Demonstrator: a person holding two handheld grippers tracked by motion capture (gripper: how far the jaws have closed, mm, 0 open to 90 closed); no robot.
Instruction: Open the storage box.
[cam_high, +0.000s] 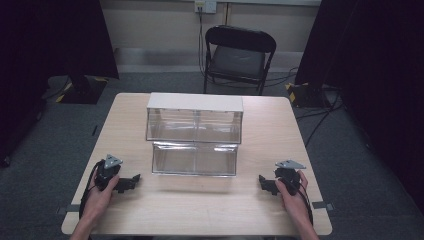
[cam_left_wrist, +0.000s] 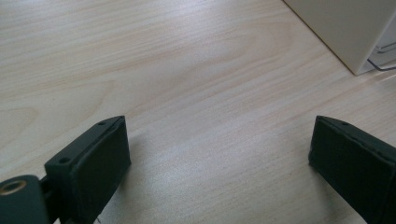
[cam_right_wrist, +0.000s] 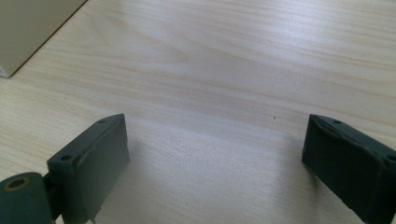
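Resting my left gripper (cam_high: 131, 182) and right gripper (cam_high: 264, 183) low on the table (cam_high: 210, 207) with jaws spread wide and empty, I keep the clear drawer unit (cam_high: 194, 134) between and ahead of them, leaving both free to reach its 2 tiers.

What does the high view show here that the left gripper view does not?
High view alone: the whole two-tier clear drawer unit, its lower drawer pulled forward, the right gripper, both hands, and a black folding chair. Left gripper view alone: the left gripper close up, jaws wide apart with nothing between. Shared: the wooden table and the unit's white corner.
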